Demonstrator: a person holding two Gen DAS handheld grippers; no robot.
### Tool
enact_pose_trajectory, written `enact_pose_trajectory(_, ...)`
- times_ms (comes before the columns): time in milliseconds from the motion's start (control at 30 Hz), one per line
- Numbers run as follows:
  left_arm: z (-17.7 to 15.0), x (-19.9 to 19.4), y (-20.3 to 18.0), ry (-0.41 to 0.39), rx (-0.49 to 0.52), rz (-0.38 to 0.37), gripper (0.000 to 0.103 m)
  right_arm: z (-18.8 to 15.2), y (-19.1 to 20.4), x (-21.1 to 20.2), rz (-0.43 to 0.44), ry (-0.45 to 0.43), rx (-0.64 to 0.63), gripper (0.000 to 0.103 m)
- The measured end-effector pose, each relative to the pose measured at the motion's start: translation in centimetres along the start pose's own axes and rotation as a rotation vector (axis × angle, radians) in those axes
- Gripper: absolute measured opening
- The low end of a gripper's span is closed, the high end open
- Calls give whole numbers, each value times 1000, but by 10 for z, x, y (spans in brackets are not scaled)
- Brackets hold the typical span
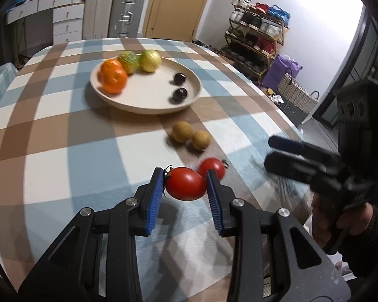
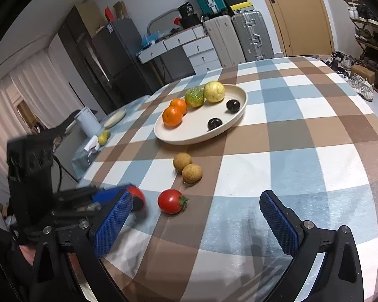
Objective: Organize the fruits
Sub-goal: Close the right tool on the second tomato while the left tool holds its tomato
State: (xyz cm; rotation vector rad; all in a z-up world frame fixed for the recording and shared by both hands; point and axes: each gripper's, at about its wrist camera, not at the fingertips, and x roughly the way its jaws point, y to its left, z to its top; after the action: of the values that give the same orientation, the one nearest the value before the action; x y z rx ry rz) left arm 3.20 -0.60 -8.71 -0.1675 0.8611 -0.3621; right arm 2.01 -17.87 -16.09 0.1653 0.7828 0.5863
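Note:
My left gripper [image 1: 185,180] is shut on a red tomato [image 1: 185,183] just above the checked tablecloth. A second tomato [image 1: 212,167] lies right behind it; it also shows in the right wrist view [image 2: 171,200]. Two brown longans [image 1: 191,135] lie between the tomatoes and a cream plate [image 1: 148,100]. The plate holds two oranges [image 1: 113,76], two yellow-green fruits [image 1: 140,61] and two dark fruits [image 1: 179,86]. My right gripper [image 2: 197,207] is open and empty, low over the cloth to the right of the tomatoes. It shows at the right edge of the left wrist view [image 1: 277,151].
The table edge runs along the right in the left wrist view, with a basket [image 1: 297,95] and shoe rack [image 1: 257,35] beyond. A white kettle [image 2: 88,122] and small plate [image 2: 114,118] stand on a side surface at left.

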Motion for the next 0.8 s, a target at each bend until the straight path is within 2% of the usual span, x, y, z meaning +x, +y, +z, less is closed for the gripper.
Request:
enact_pose_trajectory(400,9,-32,49,-65,-82,46,31,-4,33,35,1,89,-101,100)
enact_pose_trajectory(467,9,-34,54,-74,-90,56,31,-5,37,41,0,105,-112,91)
enact_pose_trajectory(500,8,-35,56,-75,-95,56,31,-5,39,44,-3,114,-121,83)
enact_pose_trajectory(567,8,-36,58,-78,-99,56,31,-6,41,49,-23,126,-135,79)
enact_pose_trajectory(633,8,-37,59,-82,-101,56,31,-8,44,52,-46,126,-144,67)
enact_pose_trajectory(667,9,-37,59,-82,-101,56,31,-8,44,53,-50,127,-147,65)
enact_pose_trajectory(767,11,-37,58,-92,-101,60,25,-10,47,57,-68,141,-159,48)
enact_pose_trajectory(800,13,-38,58,-101,-101,63,25,-10,47,58,-66,151,-163,39)
